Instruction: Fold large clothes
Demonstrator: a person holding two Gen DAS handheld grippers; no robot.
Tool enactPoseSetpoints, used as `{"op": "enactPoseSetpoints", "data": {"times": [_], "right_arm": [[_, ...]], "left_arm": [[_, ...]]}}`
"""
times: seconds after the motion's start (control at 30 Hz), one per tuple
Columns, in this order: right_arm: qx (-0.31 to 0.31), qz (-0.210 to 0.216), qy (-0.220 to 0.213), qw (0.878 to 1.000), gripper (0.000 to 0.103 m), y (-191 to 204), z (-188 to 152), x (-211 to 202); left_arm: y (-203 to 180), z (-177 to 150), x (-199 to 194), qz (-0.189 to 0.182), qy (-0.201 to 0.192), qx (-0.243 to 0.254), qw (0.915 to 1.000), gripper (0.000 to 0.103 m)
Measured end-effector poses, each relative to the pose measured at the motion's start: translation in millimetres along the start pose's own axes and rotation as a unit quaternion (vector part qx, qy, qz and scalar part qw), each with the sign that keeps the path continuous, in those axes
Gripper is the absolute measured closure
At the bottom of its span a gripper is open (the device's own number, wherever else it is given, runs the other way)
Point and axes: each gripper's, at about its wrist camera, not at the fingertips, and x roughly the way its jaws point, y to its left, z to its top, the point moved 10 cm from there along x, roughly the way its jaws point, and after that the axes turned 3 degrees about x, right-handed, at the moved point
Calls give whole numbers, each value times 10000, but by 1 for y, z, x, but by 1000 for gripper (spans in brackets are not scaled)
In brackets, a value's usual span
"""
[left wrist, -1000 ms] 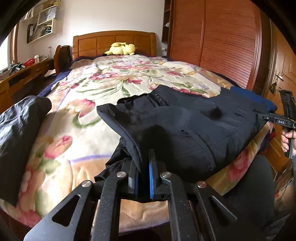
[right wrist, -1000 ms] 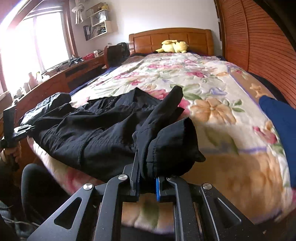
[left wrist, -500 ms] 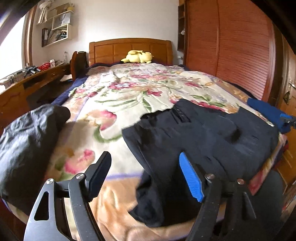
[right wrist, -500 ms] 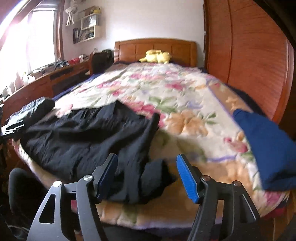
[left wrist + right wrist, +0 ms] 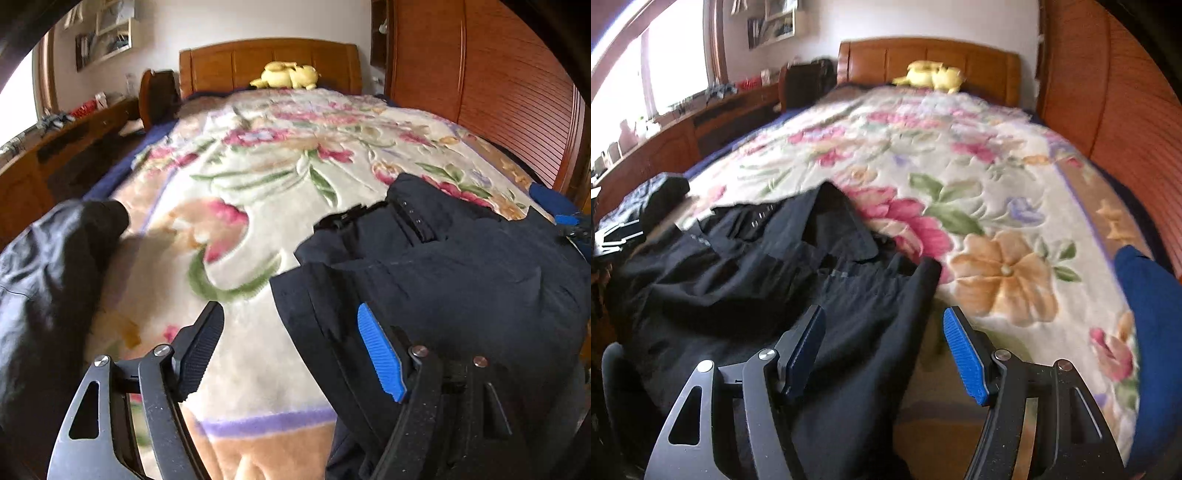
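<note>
A large black garment point(image 5: 443, 266) lies crumpled across the near end of the floral bedspread point(image 5: 280, 177); it also shows in the right wrist view point(image 5: 746, 273). My left gripper point(image 5: 291, 332) is open and empty, hovering over the garment's left edge. My right gripper point(image 5: 884, 336) is open and empty, hovering over the garment's right edge, where a sleeve or leg hangs toward the bed's foot. Neither gripper holds any cloth.
A second dark garment point(image 5: 48, 280) lies at the bed's left corner. A blue cloth point(image 5: 1152, 332) lies at the right edge. A yellow plush toy point(image 5: 288, 75) sits by the wooden headboard. A wooden wardrobe point(image 5: 498, 92) stands right, a desk point(image 5: 665, 147) left.
Both grippers were shut on the black garment a second ago; they have opened and let it drop onto the bed. Both have since moved closer over it.
</note>
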Motion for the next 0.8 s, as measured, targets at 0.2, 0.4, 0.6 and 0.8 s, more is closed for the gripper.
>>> {"op": "enactPoseSetpoints", "data": {"times": [0.2,0.4,0.6,0.8], "right_arm": [[-136,33,573,9983,56,-4,3,35],[-421,22,273,9987,98,-1,10,32],[-627,-187,-247,9976,99,1,39,7],[-657,-590,-871,9923,99,-7,87,-6]], "left_arm": [[-13,-16,26,-463,441,9,9980,61],[-25,-7,21,-647,332,233,9971,91],[-26,28,-5,-387,-164,497,9979,98],[-9,85,-19,-19,-790,427,9960,98]]}}
